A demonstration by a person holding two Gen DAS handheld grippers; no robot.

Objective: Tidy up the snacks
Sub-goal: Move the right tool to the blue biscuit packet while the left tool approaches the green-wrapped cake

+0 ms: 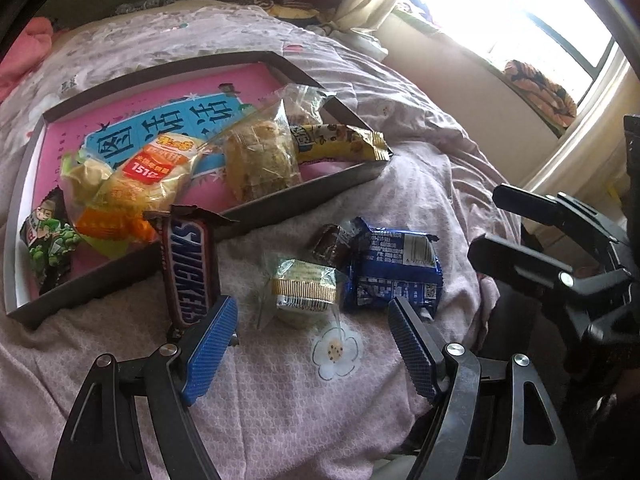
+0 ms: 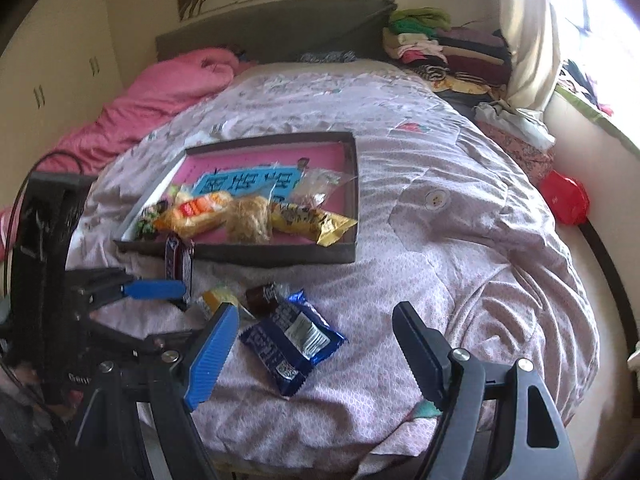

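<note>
On the pink bedspread lie a Snickers bar (image 1: 188,268), a small clear-wrapped cake with a gold band (image 1: 304,292), a brown candy (image 1: 328,240) and a blue packet (image 1: 396,268). My left gripper (image 1: 312,332) is open and low over the cake, whose near end lies between the blue pads untouched. The Snickers bar leans on the rim of the pink-bottomed tray (image 1: 300,196). My right gripper (image 2: 316,344) is open over the blue packet (image 2: 296,340), apart from it. Each gripper also shows in the other's view, the right gripper (image 1: 496,224) and the left gripper (image 2: 180,312).
The tray (image 2: 352,184) holds an orange bread packet (image 1: 132,188), a clear-wrapped pastry (image 1: 260,152), a yellow packet (image 1: 340,144) and a green packet (image 1: 48,240). A pink blanket (image 2: 160,92) and folded clothes (image 2: 448,52) lie at the head of the bed. The window wall is on the right.
</note>
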